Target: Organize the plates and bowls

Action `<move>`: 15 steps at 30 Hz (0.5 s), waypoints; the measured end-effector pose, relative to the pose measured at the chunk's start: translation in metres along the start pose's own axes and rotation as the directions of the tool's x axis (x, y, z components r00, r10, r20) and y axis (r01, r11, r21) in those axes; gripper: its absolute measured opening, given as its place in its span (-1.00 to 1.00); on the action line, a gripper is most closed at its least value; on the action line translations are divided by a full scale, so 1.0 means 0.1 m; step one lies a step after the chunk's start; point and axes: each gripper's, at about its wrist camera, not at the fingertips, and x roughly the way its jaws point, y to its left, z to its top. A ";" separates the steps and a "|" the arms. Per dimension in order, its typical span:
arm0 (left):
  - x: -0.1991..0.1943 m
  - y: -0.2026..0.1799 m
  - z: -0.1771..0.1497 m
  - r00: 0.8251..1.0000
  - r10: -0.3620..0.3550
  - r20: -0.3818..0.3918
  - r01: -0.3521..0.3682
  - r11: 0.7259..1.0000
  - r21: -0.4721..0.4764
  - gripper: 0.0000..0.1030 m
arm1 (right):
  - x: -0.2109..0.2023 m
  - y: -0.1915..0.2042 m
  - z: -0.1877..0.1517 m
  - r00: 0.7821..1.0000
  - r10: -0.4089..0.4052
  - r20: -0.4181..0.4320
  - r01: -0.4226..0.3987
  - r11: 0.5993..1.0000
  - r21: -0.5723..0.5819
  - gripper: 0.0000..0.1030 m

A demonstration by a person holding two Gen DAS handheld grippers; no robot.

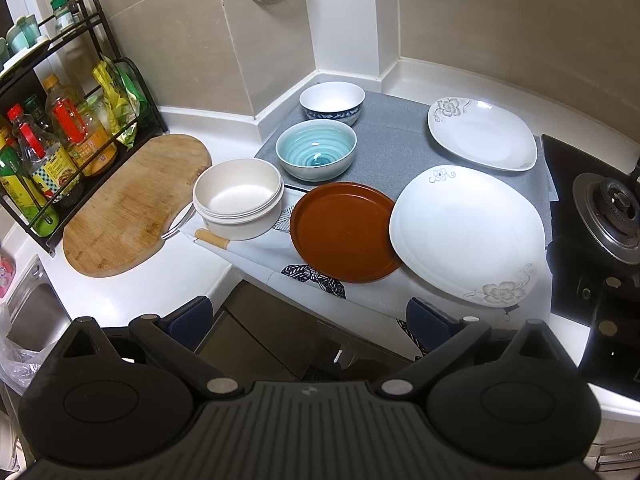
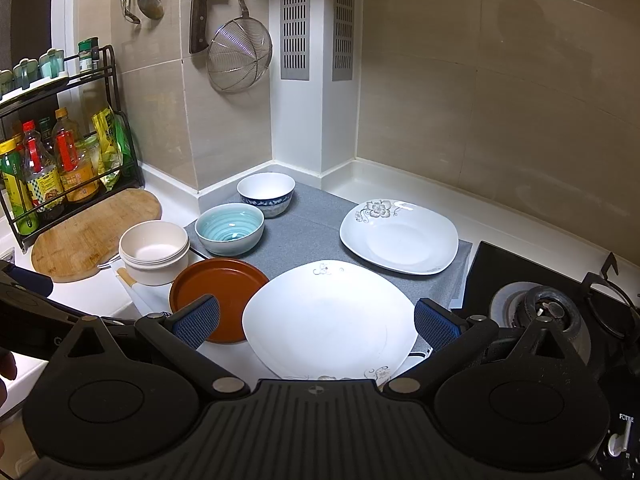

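1. Grey is the colour of the mat (image 2: pixel 316 232) on the white kitchen counter (image 1: pixel 168 280), and every place here is told from that mat.
2. A white bowl with a blue pattern (image 2: pixel 266 193) stands on the mat's far left corner.
3. A light blue bowl with rings inside (image 2: pixel 229 228) stands on the mat just in front of that one, close beside it.
4. A stack of cream bowls (image 2: pixel 154 251) stands off the mat's left edge, on a white cloth with black leaves (image 1: pixel 304 276).
5. A brown round plate (image 2: pixel 219 300) lies at the mat's near left corner, near the cream stack.
6. A big white plate with grey flowers (image 2: pixel 328 320) lies on the near part of the mat, and its left edge sits over the brown plate's rim.
7. A smaller white flower plate (image 2: pixel 399 237) lies on the far right part of the mat, apart from the big one.
8. A wooden cutting board (image 1: pixel 136 208) lies on the counter left of the mat, past the cream bowls, and a black rack of bottles (image 1: pixel 52 148) stands beyond it.
9. A black gas stove (image 2: pixel 552 312) sits right of the mat.
10. The left gripper (image 1: pixel 310 324) hangs in front of the mat's near edge, its blue fingers (image 1: pixel 192 320) spread wide with nothing between them.
11. The right gripper (image 2: pixel 316 326) hangs over the near side of the big white plate, its blue fingers (image 2: pixel 436 326) spread wide and holding nothing.
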 end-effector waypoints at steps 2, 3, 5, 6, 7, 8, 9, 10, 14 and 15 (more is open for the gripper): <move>0.00 0.00 -0.01 1.000 0.000 0.001 0.000 1.000 0.000 1.00 | 0.00 0.00 0.00 1.000 0.000 0.001 0.000 1.000 0.001 1.00; 0.00 0.00 -0.01 1.000 0.000 0.001 0.000 1.000 0.000 1.00 | 0.00 0.00 0.00 1.000 0.000 0.000 0.000 1.000 0.001 1.00; 0.01 0.00 0.00 1.000 -0.001 0.000 0.001 1.000 0.001 0.99 | 0.00 0.00 0.00 1.000 -0.001 -0.001 0.001 1.000 0.001 1.00; 0.02 0.00 0.00 1.000 -0.001 -0.001 0.001 1.000 0.001 0.99 | 0.01 0.00 0.00 1.000 0.000 -0.001 0.000 1.000 0.001 1.00; 0.02 0.00 0.00 1.000 -0.002 -0.001 0.002 1.000 0.001 0.99 | 0.01 0.00 0.00 1.000 0.000 -0.001 0.000 1.000 0.001 1.00; 0.02 0.00 0.00 1.000 -0.003 -0.002 0.003 1.000 0.001 0.99 | 0.01 0.00 0.00 1.000 0.000 -0.001 0.000 1.000 0.000 1.00; 0.03 0.00 0.00 1.000 -0.003 -0.003 0.003 1.000 0.001 0.99 | 0.01 0.00 0.00 1.000 -0.001 -0.002 0.001 1.000 0.000 1.00; 0.03 0.01 0.00 1.000 -0.004 -0.003 0.004 1.000 0.002 0.99 | 0.01 0.00 0.00 1.000 -0.001 -0.003 0.001 1.000 0.000 1.00; 0.05 0.00 0.00 1.000 -0.008 -0.005 0.008 1.000 0.002 1.00 | 0.03 0.02 0.01 1.000 -0.003 -0.008 0.003 1.000 -0.002 1.00; 0.05 0.01 0.01 1.000 -0.009 -0.006 0.009 1.000 0.003 1.00 | 0.03 0.02 0.02 1.000 -0.003 -0.009 0.003 1.000 -0.002 1.00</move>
